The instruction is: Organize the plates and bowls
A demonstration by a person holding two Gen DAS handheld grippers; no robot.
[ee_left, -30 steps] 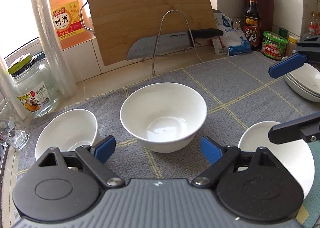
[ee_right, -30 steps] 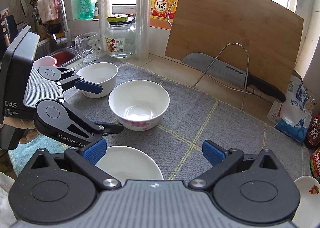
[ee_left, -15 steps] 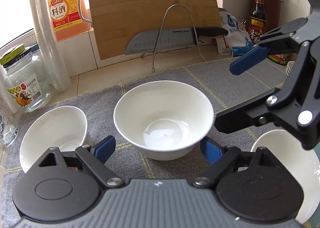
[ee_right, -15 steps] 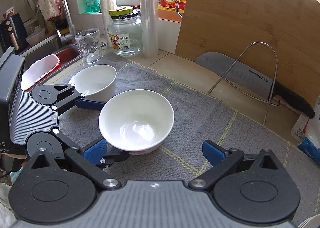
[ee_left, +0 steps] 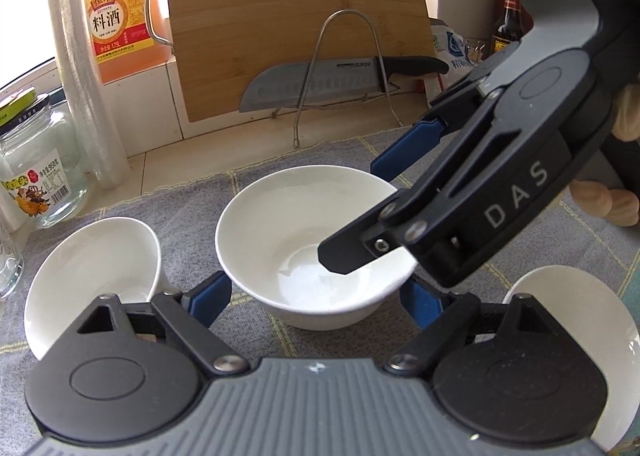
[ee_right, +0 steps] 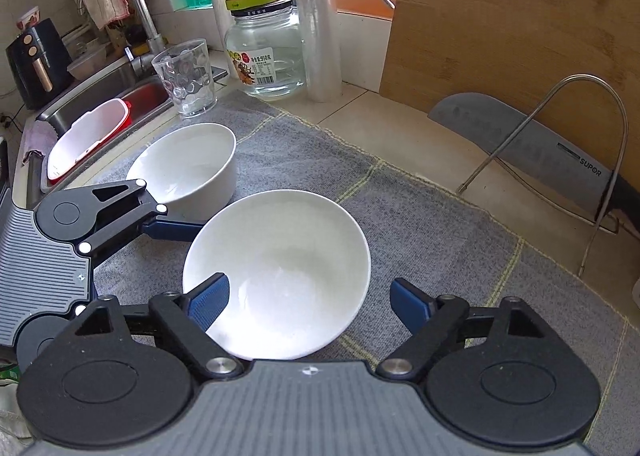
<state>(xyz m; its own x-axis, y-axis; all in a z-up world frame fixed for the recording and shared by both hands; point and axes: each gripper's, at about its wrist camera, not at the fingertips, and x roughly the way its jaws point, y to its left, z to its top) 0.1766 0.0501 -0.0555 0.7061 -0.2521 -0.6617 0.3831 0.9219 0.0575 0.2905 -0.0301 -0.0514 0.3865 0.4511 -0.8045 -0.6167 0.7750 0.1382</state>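
Note:
Three white bowls sit on a grey cloth. The middle bowl lies between a left bowl and a right bowl. My left gripper is open, its blue pads flanking the middle bowl's near wall. My right gripper comes in from the right with its jaws closing. One of its fingers is inside the bowl. The other stands outside, apart from the wall, so the rim is between them.
A wooden cutting board leans at the back with a knife on a wire rack. An orange jug, a film roll and a glass jar stand left. A tumbler and a sink lie beyond.
My right gripper has swung over from the right bowl to the middle bowl, dipped one finger into it and narrowed its jaws. The left gripper has barely moved.

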